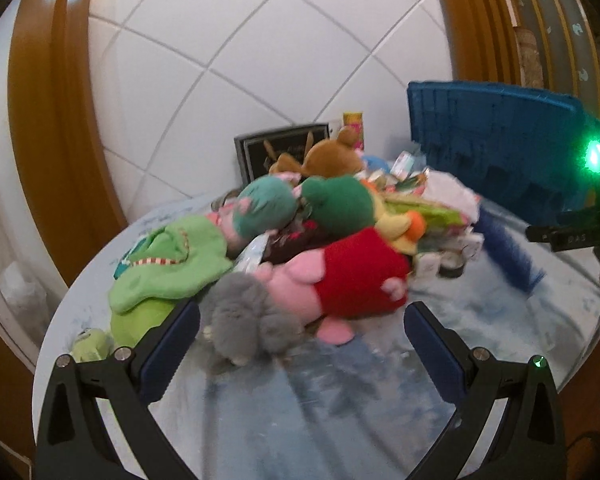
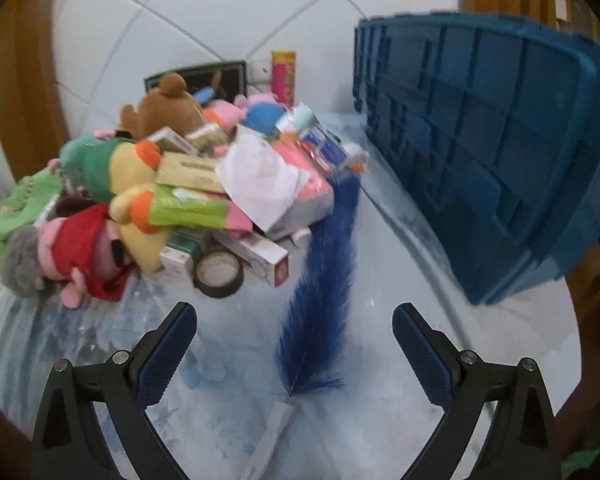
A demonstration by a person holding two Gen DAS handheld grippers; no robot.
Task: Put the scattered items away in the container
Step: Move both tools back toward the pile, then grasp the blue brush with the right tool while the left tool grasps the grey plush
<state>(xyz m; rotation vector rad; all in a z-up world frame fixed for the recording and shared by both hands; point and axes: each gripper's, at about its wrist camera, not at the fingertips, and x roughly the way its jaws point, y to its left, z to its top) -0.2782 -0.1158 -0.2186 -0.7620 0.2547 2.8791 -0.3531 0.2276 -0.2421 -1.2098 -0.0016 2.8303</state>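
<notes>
Toys and boxes sit heaped on the round counter (image 2: 420, 360), none yet in the blue container (image 2: 500, 160) at two o'clock. Left tongs (image 1: 302, 334) gape, released, at the grey plush (image 1: 244, 320) at twelve; judged best to pinch its body. Right tongs (image 2: 294, 334) gape empty over the blue feather (image 2: 324, 280); tape roll (image 2: 219, 274) crowds eleven o'clock.

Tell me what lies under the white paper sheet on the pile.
The white paper sheet drapes over a pink box and a green packet; a tan carton pokes out beside it. Anything else beneath the sheet is covered.
</notes>
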